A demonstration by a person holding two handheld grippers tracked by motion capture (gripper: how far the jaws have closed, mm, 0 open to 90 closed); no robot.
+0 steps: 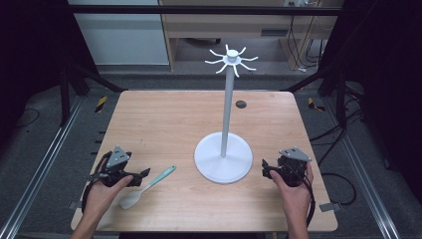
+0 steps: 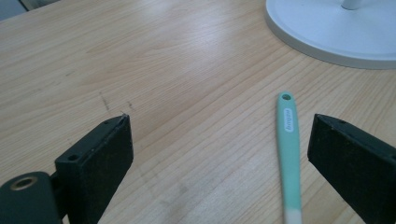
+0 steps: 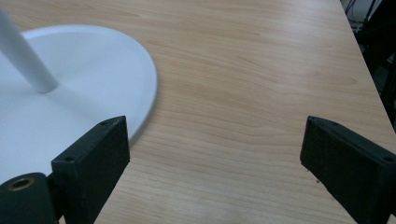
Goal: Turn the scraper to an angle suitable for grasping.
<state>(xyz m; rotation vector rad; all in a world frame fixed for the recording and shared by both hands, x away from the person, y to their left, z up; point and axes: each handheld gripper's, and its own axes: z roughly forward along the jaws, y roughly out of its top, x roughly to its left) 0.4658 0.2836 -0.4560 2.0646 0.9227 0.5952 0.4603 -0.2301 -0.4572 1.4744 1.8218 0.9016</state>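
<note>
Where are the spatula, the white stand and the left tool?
spatula (image 1: pixel 148 187): high view, middle of its handle.
white stand (image 1: pixel 226 107): high view, on its pole.
left tool (image 2: pixel 219 154): left gripper view, midway between its open jaw tips.

Colours on the bench: pale wood, white, mint, black.
The light wooden table (image 1: pixel 164 114) shows fine straight grain and a small dark round spot near its far edge. The tall white metal hook stand (image 1: pixel 223 160) is white throughout, base, pole and hooks. The slim plastic spatula (image 1: pixel 147 187) has a mint-green handle with a small white label, and a whitish blade. The left gripper (image 2: pixel 219 154) and right gripper (image 3: pixel 215 154) are black, each topped by a grey plate.
</note>
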